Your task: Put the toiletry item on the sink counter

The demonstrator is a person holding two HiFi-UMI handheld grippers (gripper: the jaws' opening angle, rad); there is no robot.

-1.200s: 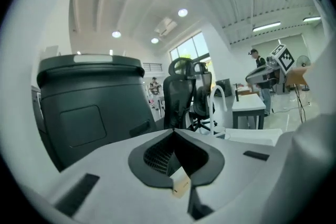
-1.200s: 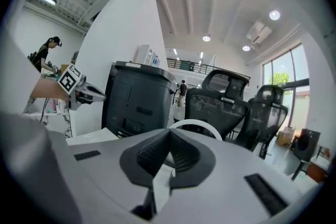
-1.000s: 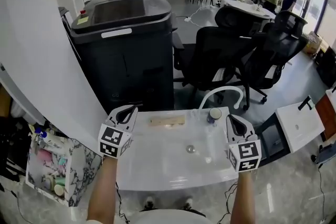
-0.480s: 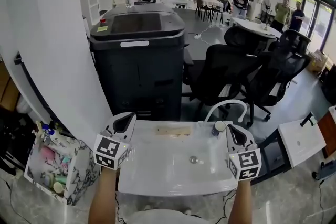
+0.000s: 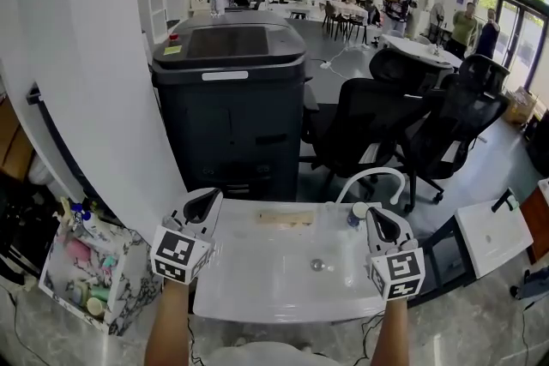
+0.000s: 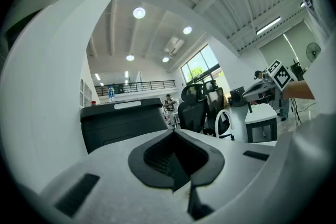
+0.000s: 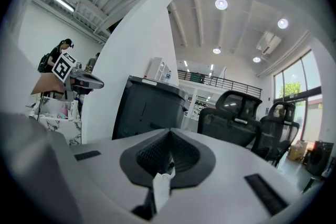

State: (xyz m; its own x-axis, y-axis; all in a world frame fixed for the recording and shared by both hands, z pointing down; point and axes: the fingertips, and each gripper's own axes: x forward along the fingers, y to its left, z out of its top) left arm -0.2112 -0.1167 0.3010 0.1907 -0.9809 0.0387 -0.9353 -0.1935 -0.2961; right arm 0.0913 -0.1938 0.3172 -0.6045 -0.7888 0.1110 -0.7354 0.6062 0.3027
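My left gripper [image 5: 206, 200] hovers over the left edge of the white tabletop [image 5: 257, 274], its marker cube toward me. In the left gripper view its two dark pads are pressed flat together and there is nothing between them. My right gripper [image 5: 378, 219] hangs over the right edge of the tabletop, just in front of the far right corner. Its jaws are also fully together. In the right gripper view a small white scrap [image 7: 163, 183] sits at the near end of the seam between the pads, and I cannot tell what it is. Neither gripper has hold of any toiletry.

The toiletry items [image 5: 75, 255] are off the tabletop. They stand in a marble-patterned box [image 5: 129, 291] beside its left edge, lower down and well apart from my left gripper. Among them are a blue-capped bottle [image 5: 79, 218] and some pink pieces.

On the tabletop a small jar with a white lid [image 5: 353, 211] stands at the far right corner, just beside the base of the curved white faucet [image 5: 371, 177]. A pale wooden block [image 5: 286, 218] lies along the far edge near the middle. The drain [image 5: 318, 265] is in the basin between my two grippers.

A black printer [image 5: 232, 99] stands beyond the far edge, and black office chairs [image 5: 369, 120] stand to its right.
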